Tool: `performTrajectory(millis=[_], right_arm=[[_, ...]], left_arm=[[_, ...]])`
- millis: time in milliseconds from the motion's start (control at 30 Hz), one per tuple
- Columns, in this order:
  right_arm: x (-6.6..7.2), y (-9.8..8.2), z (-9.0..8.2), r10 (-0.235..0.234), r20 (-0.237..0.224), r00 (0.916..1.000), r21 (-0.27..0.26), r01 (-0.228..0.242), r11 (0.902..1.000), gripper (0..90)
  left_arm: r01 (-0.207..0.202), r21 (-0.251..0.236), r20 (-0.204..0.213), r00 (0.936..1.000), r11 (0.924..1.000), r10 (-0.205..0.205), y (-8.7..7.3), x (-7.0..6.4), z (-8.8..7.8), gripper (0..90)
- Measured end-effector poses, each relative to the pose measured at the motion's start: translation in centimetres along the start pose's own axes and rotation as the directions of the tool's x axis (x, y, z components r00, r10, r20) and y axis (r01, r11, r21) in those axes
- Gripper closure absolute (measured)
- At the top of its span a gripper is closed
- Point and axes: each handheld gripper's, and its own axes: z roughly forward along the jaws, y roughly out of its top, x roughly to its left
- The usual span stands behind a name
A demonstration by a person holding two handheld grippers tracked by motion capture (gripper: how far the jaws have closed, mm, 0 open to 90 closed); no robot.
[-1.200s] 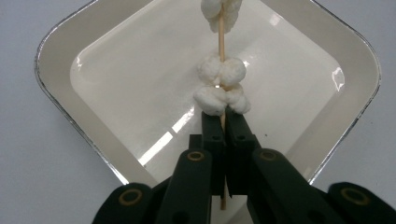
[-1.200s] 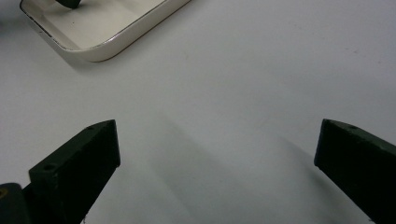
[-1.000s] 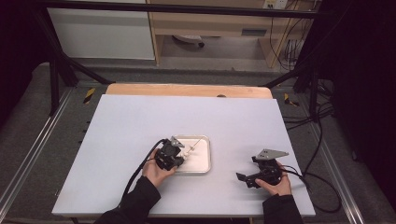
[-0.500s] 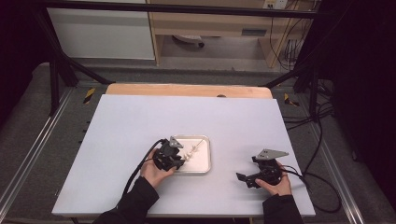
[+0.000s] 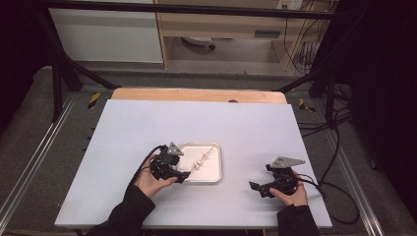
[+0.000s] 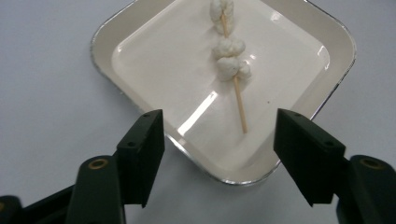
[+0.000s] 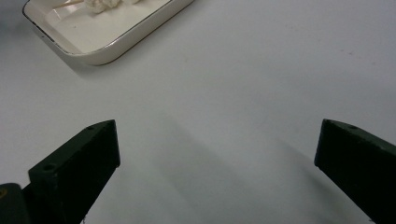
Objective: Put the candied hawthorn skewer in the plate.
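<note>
Glossy rounded-square tray point(image 6: 337, 44) (lumpy white skewer point(image 6: 229, 56)) on matte table point(image 5: 147, 123)

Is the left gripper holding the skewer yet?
No, the left gripper is open above the tray edge, and the skewer lies untouched inside it.

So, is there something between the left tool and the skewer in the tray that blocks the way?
Nothing visible blocks it. The left tool is open above the near edge of the tray, and the skewer lies bare on the tray floor just beyond its jaws. Only the low rim lies between them. The right tool is well off to the side.
</note>
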Motion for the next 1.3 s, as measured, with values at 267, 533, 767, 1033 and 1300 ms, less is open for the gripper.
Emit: performTrajectory(millis=[267,533,767,1033,1300], right_arm=[[0.0,0.0,0.0,0.012,-0.005,0.9999,-0.004,-0.012,0.9999,0.8],[0.0,0.0,0.0,0.009,-0.003,1.0000,-0.004,-0.009,1.0000,0.8],[0.0,0.0,0.1,0.015,-0.005,0.9999,0.002,-0.015,0.9999,0.7],[0.0,-0.1,0.1,0.013,-0.005,0.9999,0.009,-0.013,0.9999,0.8],[0.1,-0.2,0.1,0.011,-0.007,0.9999,0.014,-0.011,0.9998,0.7]], left_arm=[[0.005,-0.040,-0.008,1.0000,0.9992,-0.005,-2.0,1.5,-2.4,16.8],[0.039,-0.087,-0.023,0.9989,0.9954,-0.041,-5.5,3.0,-3.9,10.1],[0.077,-0.136,-0.024,0.9964,0.9877,-0.081,-8.5,4.3,-4.6,9.5],[0.107,-0.165,-0.033,0.9929,0.9804,-0.114,-11.1,5.2,-4.5,9.0],[0.102,-0.175,-0.039,0.9931,0.9794,-0.110,-11.8,5.4,-4.5,9.0]])
